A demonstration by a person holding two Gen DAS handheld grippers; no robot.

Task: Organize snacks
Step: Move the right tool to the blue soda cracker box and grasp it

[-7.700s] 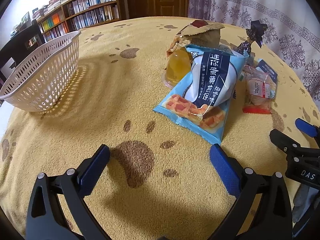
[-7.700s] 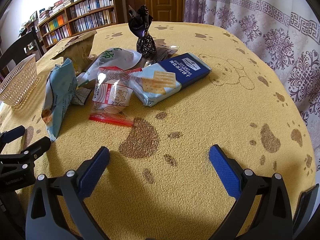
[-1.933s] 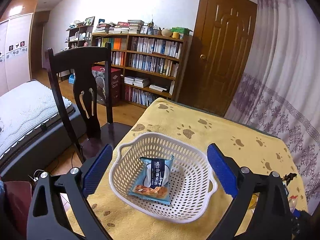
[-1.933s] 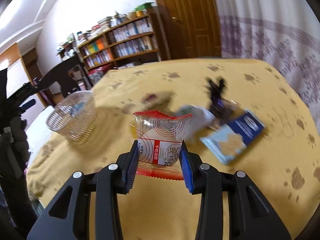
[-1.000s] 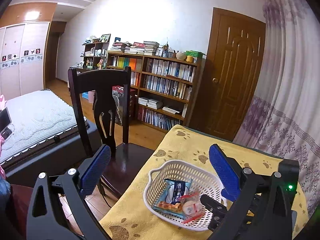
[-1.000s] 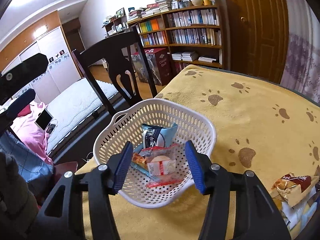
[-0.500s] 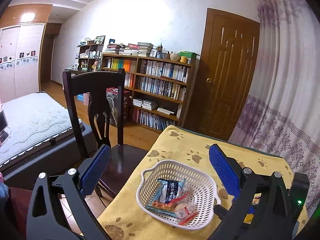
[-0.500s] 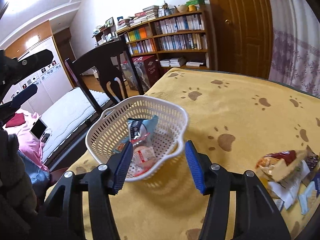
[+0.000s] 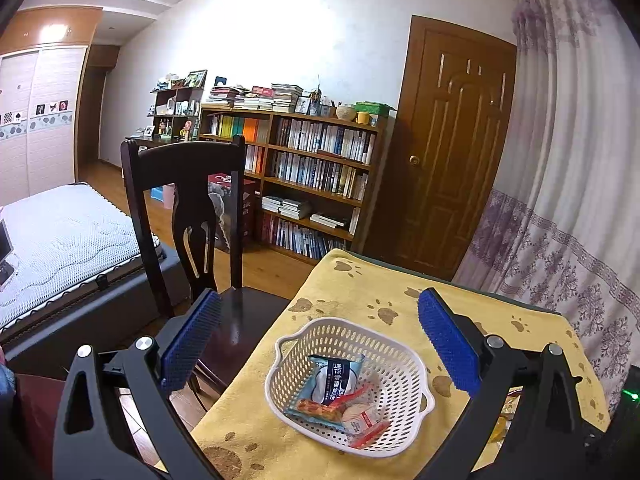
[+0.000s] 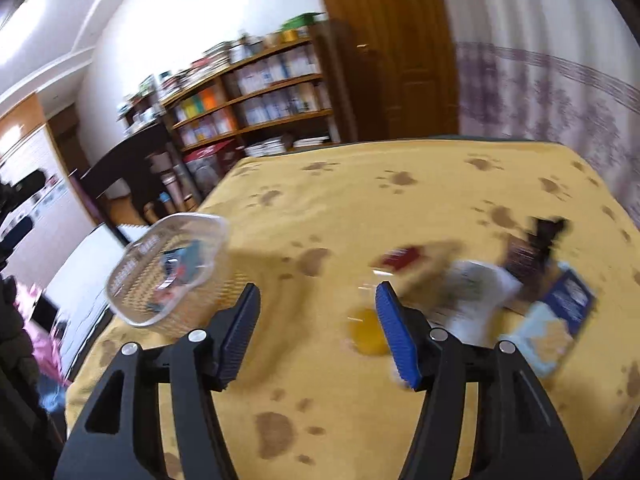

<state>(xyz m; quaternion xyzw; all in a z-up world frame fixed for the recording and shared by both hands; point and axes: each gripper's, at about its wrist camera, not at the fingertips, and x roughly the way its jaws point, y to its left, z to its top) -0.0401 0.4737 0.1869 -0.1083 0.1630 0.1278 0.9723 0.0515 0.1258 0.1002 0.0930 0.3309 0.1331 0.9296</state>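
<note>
Where left view shows filled basket [image 9: 416,364], right's blurred cracker pack [image 10: 556,316].

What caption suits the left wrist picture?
Open left gripper above a white basket holding two snack packets.

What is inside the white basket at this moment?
The white basket holds two packets: a blue snack packet and a clear packet with red edges lying partly over its lower end. Anything beneath them is covered.
</note>
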